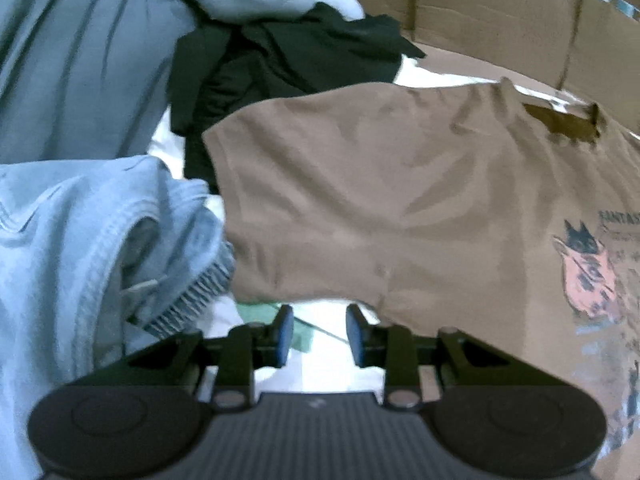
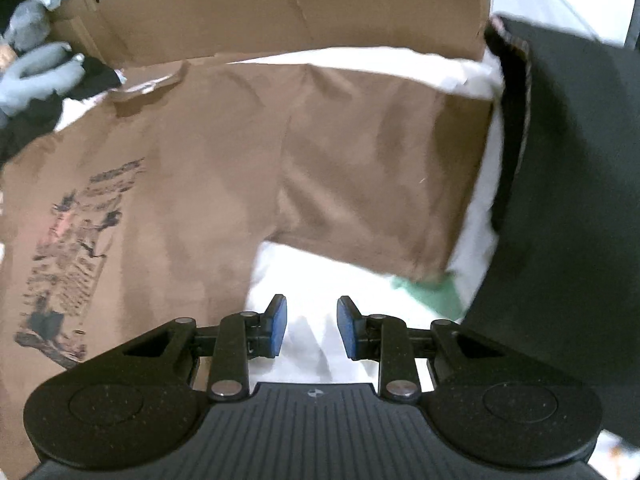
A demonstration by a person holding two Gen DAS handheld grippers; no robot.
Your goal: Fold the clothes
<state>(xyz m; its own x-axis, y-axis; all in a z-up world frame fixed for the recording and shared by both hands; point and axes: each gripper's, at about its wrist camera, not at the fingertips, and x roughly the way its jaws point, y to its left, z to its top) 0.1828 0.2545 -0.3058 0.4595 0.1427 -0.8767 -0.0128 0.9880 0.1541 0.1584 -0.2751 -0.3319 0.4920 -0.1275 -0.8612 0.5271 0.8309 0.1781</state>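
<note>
Left wrist view is showing the brown t-shirt (image 1: 380, 200) lying spread flat on the white surface (image 1: 320, 360), print side up, one sleeve reaching toward my left gripper (image 1: 320, 332). My blue pads (image 1: 285, 330) are sitting apart with nothing between them, just past the sleeve's edge. On the right wrist view my right gripper (image 2: 312, 326) is hanging over bare white too, fingers parted, empty, beside the other sleeve. A pile of light blue (image 1: 80, 240) and black clothes (image 1: 280, 60) is crowding the left, cardboard boxes (image 2: 280, 8) behind.
</note>
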